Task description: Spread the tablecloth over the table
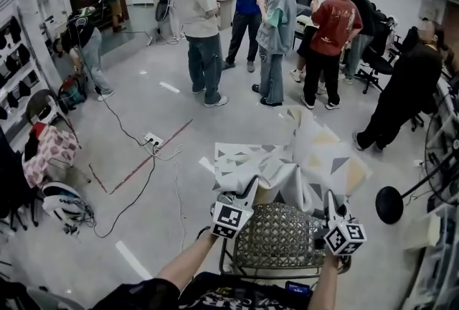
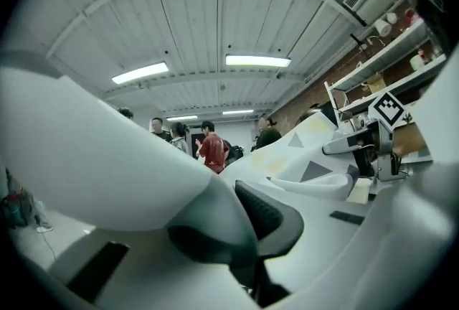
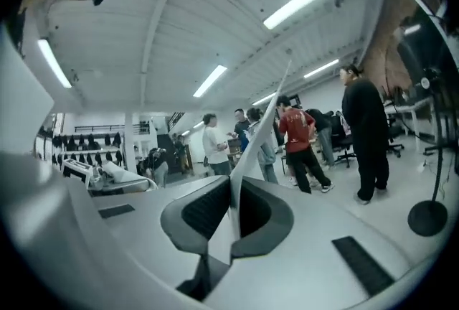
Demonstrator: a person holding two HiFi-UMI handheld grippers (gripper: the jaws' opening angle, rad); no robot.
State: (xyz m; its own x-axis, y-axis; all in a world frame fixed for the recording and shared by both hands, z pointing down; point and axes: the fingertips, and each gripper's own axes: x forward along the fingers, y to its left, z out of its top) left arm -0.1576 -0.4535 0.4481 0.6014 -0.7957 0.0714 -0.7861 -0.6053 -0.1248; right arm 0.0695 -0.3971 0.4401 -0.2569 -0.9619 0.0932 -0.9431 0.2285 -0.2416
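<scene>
The tablecloth is white with grey, yellow and green triangles. It hangs bunched in the air between my two grippers, above a table with a woven top just in front of me. My left gripper is shut on the cloth's near left edge. In the left gripper view the tablecloth drapes over the left gripper and hides one jaw. My right gripper is shut on the near right edge. In the right gripper view a thin fold of tablecloth stands pinched in the right gripper.
Several people stand talking on the grey floor beyond the table, and a person in black stands at the right. A power strip with cables lies on the floor at the left. A round black stand base sits at the right.
</scene>
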